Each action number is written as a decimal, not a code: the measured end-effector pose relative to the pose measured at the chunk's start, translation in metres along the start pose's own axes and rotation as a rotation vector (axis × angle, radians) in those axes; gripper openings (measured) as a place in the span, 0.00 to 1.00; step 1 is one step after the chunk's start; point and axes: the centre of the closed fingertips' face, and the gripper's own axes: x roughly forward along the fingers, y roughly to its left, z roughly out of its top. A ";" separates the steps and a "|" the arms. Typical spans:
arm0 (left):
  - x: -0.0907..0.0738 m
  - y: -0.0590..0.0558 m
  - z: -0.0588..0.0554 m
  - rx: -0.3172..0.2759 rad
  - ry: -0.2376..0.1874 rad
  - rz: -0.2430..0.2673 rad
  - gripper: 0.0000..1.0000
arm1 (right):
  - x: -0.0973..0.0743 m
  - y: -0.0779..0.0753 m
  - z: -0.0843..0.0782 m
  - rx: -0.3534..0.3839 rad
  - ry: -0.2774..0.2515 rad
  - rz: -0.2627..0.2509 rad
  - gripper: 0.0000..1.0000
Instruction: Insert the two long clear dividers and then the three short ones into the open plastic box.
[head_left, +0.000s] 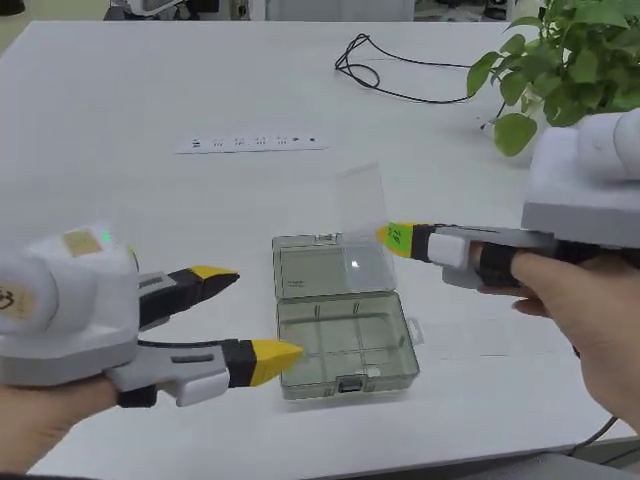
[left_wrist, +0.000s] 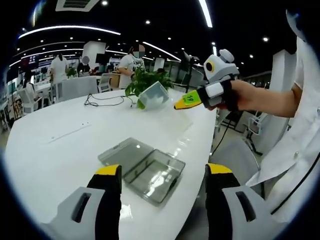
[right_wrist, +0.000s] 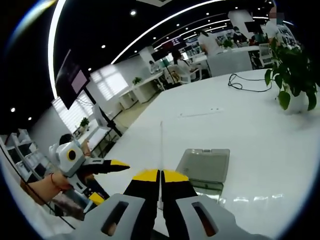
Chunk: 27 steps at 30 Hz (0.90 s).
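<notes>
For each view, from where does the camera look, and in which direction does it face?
Head view: on the head, facing forward and down at the open box; left gripper, right gripper and a hand show.
Left gripper view: on the left gripper, facing over the box toward the right gripper; own jaws apart, white coat at right.
Right gripper view: on the right gripper, facing the left gripper; own jaws shut on the clear divider.
All share the box.

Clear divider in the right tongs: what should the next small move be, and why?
Probably lower the right tongs to bring the thin clear plastic divider down toward the open grey-tinted plastic box. The divider is clamped and held above the lid, not yet in the base, while the open left tongs hover beside the base.
</notes>
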 end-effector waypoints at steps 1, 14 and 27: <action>0.000 0.000 -0.002 0.008 0.003 -0.003 0.71 | 0.000 -0.002 -0.001 0.008 0.013 -0.011 0.02; 0.000 -0.001 -0.018 0.101 0.029 -0.060 0.92 | 0.009 -0.033 -0.032 0.044 0.201 -0.162 0.02; 0.009 0.003 -0.033 0.128 0.053 -0.086 0.99 | 0.019 -0.055 -0.065 0.142 0.351 -0.256 0.02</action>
